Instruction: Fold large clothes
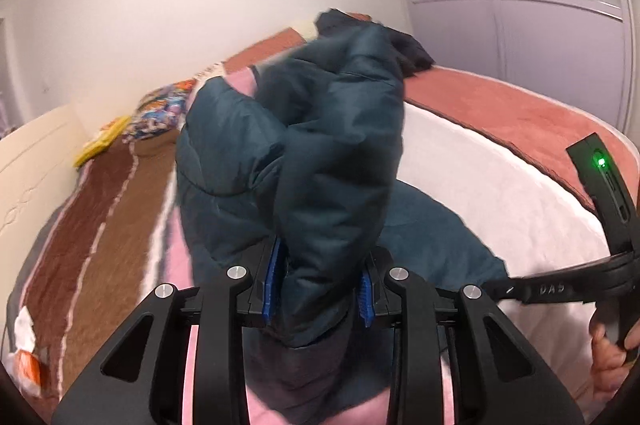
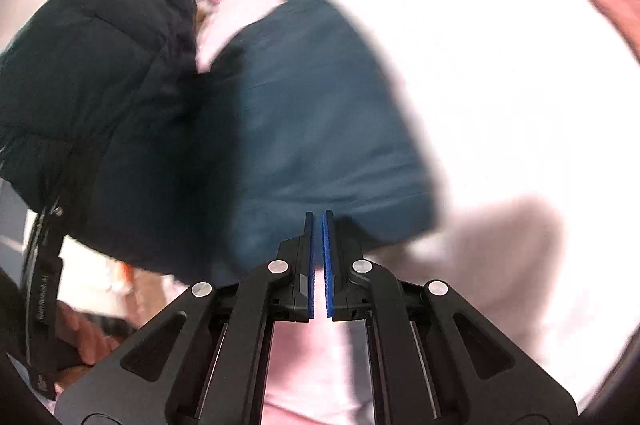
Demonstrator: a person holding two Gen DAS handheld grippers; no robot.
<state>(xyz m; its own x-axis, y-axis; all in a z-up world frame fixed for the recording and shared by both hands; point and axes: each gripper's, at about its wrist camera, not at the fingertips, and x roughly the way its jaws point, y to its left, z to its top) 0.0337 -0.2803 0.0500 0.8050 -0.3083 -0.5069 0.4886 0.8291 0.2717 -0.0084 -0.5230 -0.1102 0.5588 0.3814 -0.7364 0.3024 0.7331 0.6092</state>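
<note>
A sleeve fold is judged under way: the teal padded jacket [image 1: 304,145], lying on the bed [image 1: 500,161], is clamped and lifted by the left tongs [image 1: 320,289], while the right tongs [image 2: 319,265], pressed together and empty, are needed to pin the body.

place: home bedroom | cues: bed [image 1: 500,113], wardrobe doors [image 1: 560,37], headboard [image 1: 36,165]

I saw the teal jacket [image 1: 304,145] as quilted, puffy cloth with a faint sheen. The left tool [image 1: 320,289] was matt black plastic with ribbed blue pads and bright metal pins, while the bed [image 1: 500,193] wore soft white and fuzzy pink blankets.
</note>
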